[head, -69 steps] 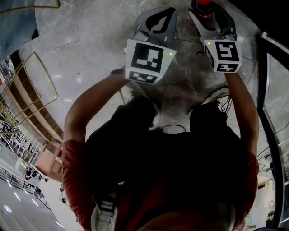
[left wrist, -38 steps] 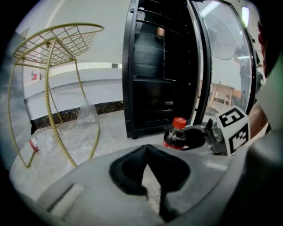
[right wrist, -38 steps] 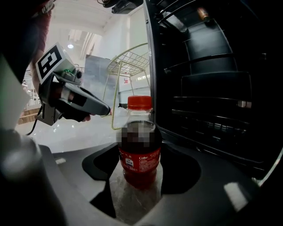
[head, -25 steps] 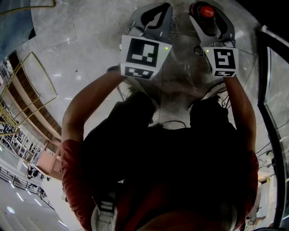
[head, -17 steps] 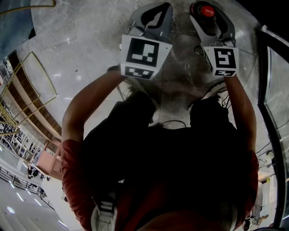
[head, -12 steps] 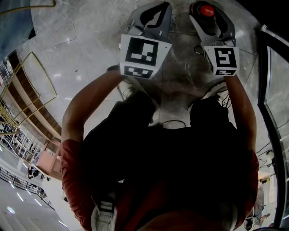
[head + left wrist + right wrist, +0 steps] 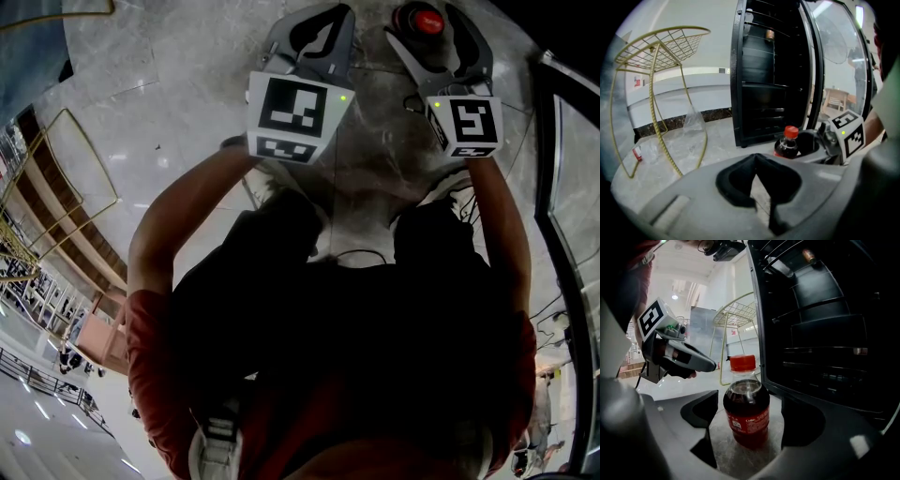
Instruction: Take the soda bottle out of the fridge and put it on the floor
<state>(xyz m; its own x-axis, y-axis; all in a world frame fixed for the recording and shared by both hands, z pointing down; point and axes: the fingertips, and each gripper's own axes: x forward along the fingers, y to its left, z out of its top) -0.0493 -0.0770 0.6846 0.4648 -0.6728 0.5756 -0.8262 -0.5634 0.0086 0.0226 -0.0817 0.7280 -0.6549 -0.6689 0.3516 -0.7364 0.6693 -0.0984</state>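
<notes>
The soda bottle [image 7: 746, 413] stands upright on the marble floor [image 7: 740, 460], red cap up, just in front of the open fridge [image 7: 825, 333]. It is out of the cabinet and bearing its own weight, so the placing looks as good as done. It sits between the jaws of the right gripper [image 7: 437, 42], which have just been opening. There is a clear gap on either side of the bottle's body and neither pad presses on it. That wide stance makes sense for a release — the pads need to clear the label before the gripper can back off without tipping the bottle. The gripper points only slightly downward, low to the floor, which suits setting a tall thing down on its base.

The left gripper [image 7: 757, 159] hovers just beside it with its jaws closed together on nothing. It has no part in the hold and seems parked out of the way. In its view the fridge's glass door [image 7: 839, 56] stands swung open, with dark shelves behind it. A gold wire stand [image 7: 656, 70] sits well apart on the left — no obstacle to a withdrawal.
</notes>
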